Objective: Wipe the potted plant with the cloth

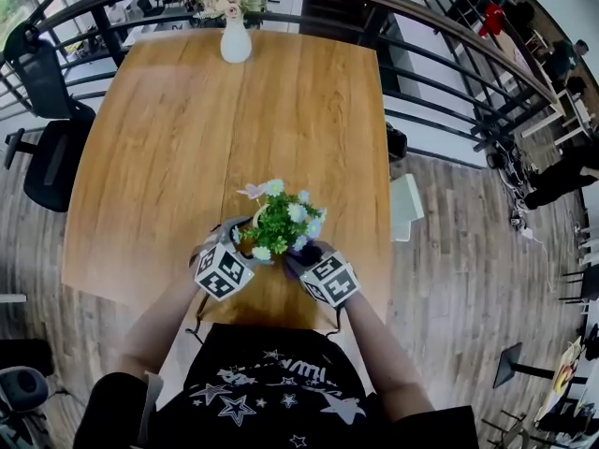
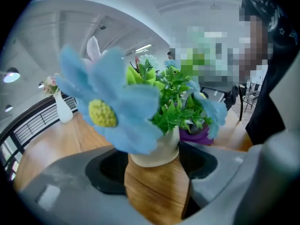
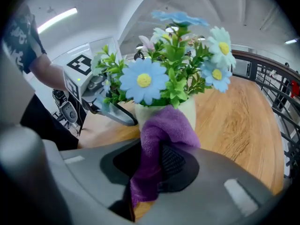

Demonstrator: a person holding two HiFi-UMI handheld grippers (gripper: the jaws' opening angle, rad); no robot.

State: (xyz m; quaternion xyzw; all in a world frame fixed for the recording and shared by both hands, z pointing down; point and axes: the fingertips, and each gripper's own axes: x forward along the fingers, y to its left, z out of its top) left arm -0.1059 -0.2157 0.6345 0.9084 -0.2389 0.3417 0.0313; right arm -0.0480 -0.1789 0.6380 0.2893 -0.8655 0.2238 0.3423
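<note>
The potted plant, a cream pot of green leaves and pale blue flowers, stands near the wooden table's front edge. My left gripper is on its left side. In the left gripper view the pot sits between both dark pads, which touch its sides, so the left gripper is shut on it. My right gripper is shut on the purple cloth, whose bunched top presses against the pot wall. The cloth also shows behind the pot on its far side.
A white vase of flowers stands at the table's far end. A black railing curves behind and to the right. Office chairs stand to the left, and a white seat is by the right edge.
</note>
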